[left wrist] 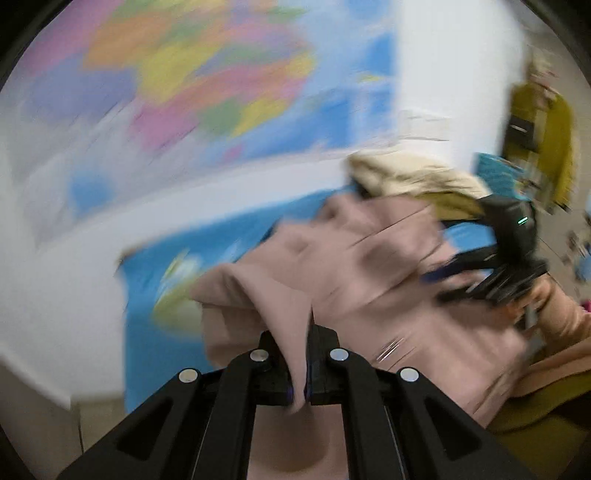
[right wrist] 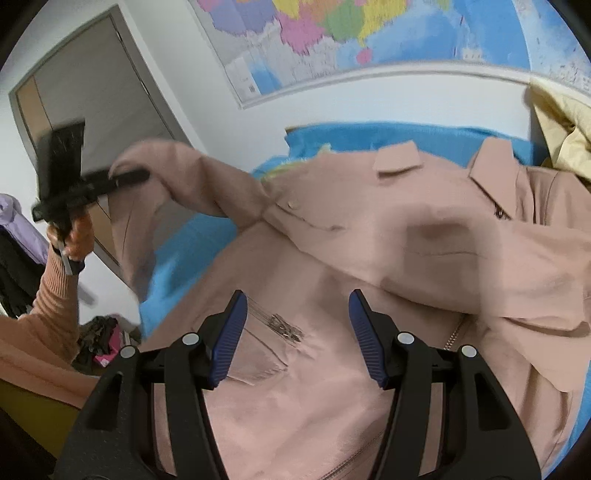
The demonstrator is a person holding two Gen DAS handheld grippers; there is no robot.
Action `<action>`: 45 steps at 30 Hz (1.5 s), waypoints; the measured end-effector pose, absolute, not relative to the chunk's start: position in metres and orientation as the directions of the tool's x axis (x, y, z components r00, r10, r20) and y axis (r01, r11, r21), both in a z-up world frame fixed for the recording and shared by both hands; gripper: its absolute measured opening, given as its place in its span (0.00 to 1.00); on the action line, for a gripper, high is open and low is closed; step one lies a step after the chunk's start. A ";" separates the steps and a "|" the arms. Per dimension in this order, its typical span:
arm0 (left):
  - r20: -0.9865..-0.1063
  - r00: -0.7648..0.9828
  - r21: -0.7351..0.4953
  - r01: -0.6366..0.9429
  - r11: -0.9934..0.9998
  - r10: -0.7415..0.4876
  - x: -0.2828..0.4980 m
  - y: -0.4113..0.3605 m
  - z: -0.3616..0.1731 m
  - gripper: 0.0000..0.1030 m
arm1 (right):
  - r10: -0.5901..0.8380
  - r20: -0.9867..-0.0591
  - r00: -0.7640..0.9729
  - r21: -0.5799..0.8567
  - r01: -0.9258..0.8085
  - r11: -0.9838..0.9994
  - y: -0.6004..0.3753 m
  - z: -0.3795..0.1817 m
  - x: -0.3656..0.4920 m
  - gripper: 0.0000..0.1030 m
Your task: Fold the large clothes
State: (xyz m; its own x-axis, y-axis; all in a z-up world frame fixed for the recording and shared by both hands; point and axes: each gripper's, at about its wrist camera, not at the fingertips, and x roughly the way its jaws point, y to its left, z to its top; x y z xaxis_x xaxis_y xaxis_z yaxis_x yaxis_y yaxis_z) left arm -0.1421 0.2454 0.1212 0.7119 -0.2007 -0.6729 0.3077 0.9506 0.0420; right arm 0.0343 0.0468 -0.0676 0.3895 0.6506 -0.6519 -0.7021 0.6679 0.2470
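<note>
A dusty-pink zip jacket [right wrist: 369,229] lies spread front-up on a blue bedspread [right wrist: 332,136]. My left gripper [left wrist: 308,332] is shut on a fold of the sleeve fabric, which hangs down between its jaws. The right wrist view shows that left gripper [right wrist: 140,175] at the far left, holding the sleeve cuff up off the bed, with a hand in an orange-brown sleeve [right wrist: 55,288] behind it. My right gripper [right wrist: 297,306] is open just above the jacket's lower front, nothing between its blue pads [right wrist: 229,339]. The blurred left wrist view shows the jacket [left wrist: 369,266] and the right gripper [left wrist: 434,286] over it.
A cream garment [right wrist: 561,129] is heaped at the bed's far right corner. A coloured map [right wrist: 332,33] hangs on the white wall behind the bed. A grey door [right wrist: 92,92] stands at the left, with dark clothes [right wrist: 99,339] piled low. A mustard garment [left wrist: 546,147] hangs at the right.
</note>
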 end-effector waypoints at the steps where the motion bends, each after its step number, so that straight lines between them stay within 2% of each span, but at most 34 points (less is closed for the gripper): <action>1: -0.676 0.699 0.044 0.353 0.935 -0.232 -0.129 0.223 0.127 0.03 | 0.662 -0.641 0.389 0.258 -0.703 0.662 0.044 -0.066 0.032 0.55; 3: -0.698 0.656 0.019 0.418 0.908 -0.287 -0.106 0.192 0.125 0.07 | 0.672 -0.628 0.392 0.269 -0.701 0.660 0.040 -0.065 0.029 0.55; 4: -0.717 0.630 0.005 0.434 0.901 -0.299 -0.090 0.174 0.120 0.18 | 0.674 -0.625 0.394 0.278 -0.695 0.663 0.037 -0.065 0.028 0.56; 5: -0.732 0.612 0.001 0.440 0.898 -0.299 -0.076 0.161 0.113 0.33 | 0.674 -0.624 0.395 0.283 -0.690 0.666 0.035 -0.066 0.027 0.56; 6: -0.740 0.599 -0.004 0.451 0.893 -0.306 -0.066 0.151 0.105 0.62 | 0.672 -0.624 0.399 0.287 -0.683 0.672 0.031 -0.067 0.026 0.57; 7: -0.739 0.608 0.012 0.445 0.896 -0.292 -0.057 0.142 0.097 0.71 | 0.665 -0.627 0.407 0.286 -0.674 0.681 0.028 -0.068 0.025 0.59; 8: -0.728 0.625 0.024 0.433 0.901 -0.281 -0.050 0.137 0.090 0.71 | 0.659 -0.629 0.412 0.293 -0.660 0.692 0.023 -0.070 0.025 0.61; 9: -0.724 0.632 0.025 0.426 0.904 -0.278 -0.045 0.137 0.087 0.71 | 0.658 -0.630 0.413 0.301 -0.651 0.697 0.021 -0.072 0.025 0.67; 12: -0.685 0.667 -0.046 0.360 0.932 -0.291 -0.046 0.164 0.088 0.71 | 0.652 -0.636 0.412 0.311 -0.636 0.706 0.018 -0.079 0.024 0.71; 15: -0.651 0.723 -0.031 0.276 0.961 -0.229 -0.054 0.189 0.090 0.74 | 0.643 -0.650 0.405 0.300 -0.641 0.707 0.030 -0.086 0.023 0.77; 18: -0.673 0.724 -0.029 0.179 0.983 -0.151 -0.059 0.220 0.075 0.74 | 0.621 -0.688 0.376 0.273 -0.660 0.700 0.058 -0.101 0.024 0.92; 21: -0.727 0.678 -0.043 0.106 0.993 -0.104 -0.061 0.246 0.045 0.73 | 0.554 -0.748 0.366 0.232 -0.638 0.734 0.082 -0.120 0.034 0.93; 22: -0.753 0.652 -0.053 0.081 0.995 -0.093 -0.061 0.254 0.029 0.73 | 0.539 -0.765 0.353 0.234 -0.628 0.742 0.087 -0.127 0.038 0.85; 23: -0.765 0.637 -0.059 0.074 0.995 -0.093 -0.061 0.256 0.021 0.73 | 0.546 -0.774 0.320 0.258 -0.629 0.734 0.092 -0.134 0.044 0.68; 24: -0.778 0.621 -0.063 0.074 0.995 -0.096 -0.062 0.258 0.012 0.72 | 0.559 -0.776 0.291 0.283 -0.632 0.722 0.093 -0.137 0.047 0.32; 25: -0.789 0.608 -0.058 0.074 0.996 -0.091 -0.062 0.258 0.002 0.72 | 0.590 -0.762 0.267 0.330 -0.624 0.709 0.089 -0.135 0.052 0.03; 28: -0.798 0.599 -0.020 0.087 0.996 -0.068 -0.067 0.255 -0.015 0.72 | 0.719 -0.645 0.258 0.471 -0.607 0.640 0.057 -0.106 0.057 0.04; 32: -0.811 0.584 0.060 0.138 0.989 -0.033 -0.068 0.243 -0.030 0.70 | 0.801 -0.467 0.375 0.580 -0.553 0.598 -0.020 -0.050 0.063 0.04; 33: -0.816 0.577 0.082 0.150 0.985 -0.020 -0.067 0.240 -0.035 0.64 | 0.787 -0.451 0.421 0.590 -0.521 0.617 -0.044 -0.041 0.068 0.03; 34: -0.825 0.566 0.104 0.158 0.982 -0.004 -0.066 0.236 -0.041 0.50 | 0.766 -0.457 0.453 0.593 -0.486 0.642 -0.059 -0.039 0.072 0.06; 35: -0.833 0.554 0.105 0.161 0.981 -0.002 -0.064 0.235 -0.045 0.40 | 0.730 -0.481 0.486 0.589 -0.438 0.679 -0.074 -0.040 0.076 0.11; 36: -0.848 0.530 0.074 0.172 0.982 -0.029 -0.061 0.235 -0.052 0.22 | 0.666 -0.537 0.518 0.555 -0.377 0.741 -0.088 -0.045 0.084 0.15; 37: -0.852 0.520 0.047 0.183 0.982 -0.056 -0.060 0.234 -0.055 0.13 | 0.619 -0.579 0.531 0.523 -0.341 0.781 -0.095 -0.050 0.087 0.19; 38: -0.849 0.524 0.033 0.191 0.981 -0.074 -0.062 0.233 -0.057 0.11 | 0.578 -0.614 0.537 0.504 -0.297 0.811 -0.101 -0.057 0.091 0.28; 39: -0.843 0.534 0.044 0.191 0.981 -0.067 -0.065 0.233 -0.057 0.09 | 0.529 -0.649 0.547 0.483 -0.241 0.842 -0.109 -0.064 0.092 0.49; 40: -0.841 0.537 0.054 0.197 0.979 -0.062 -0.069 0.231 -0.057 0.06 | 0.495 -0.659 0.567 0.467 -0.209 0.860 -0.116 -0.068 0.090 0.65; 41: -0.841 0.537 0.053 0.201 0.978 -0.065 -0.073 0.231 -0.056 0.06 | 0.488 -0.653 0.579 0.469 -0.197 0.861 -0.120 -0.069 0.088 0.70; 45: -0.850 0.524 0.084 0.226 0.971 -0.048 -0.091 0.231 -0.054 0.05 | 0.489 -0.601 0.633 0.456 -0.231 0.860 -0.127 -0.057 0.070 0.73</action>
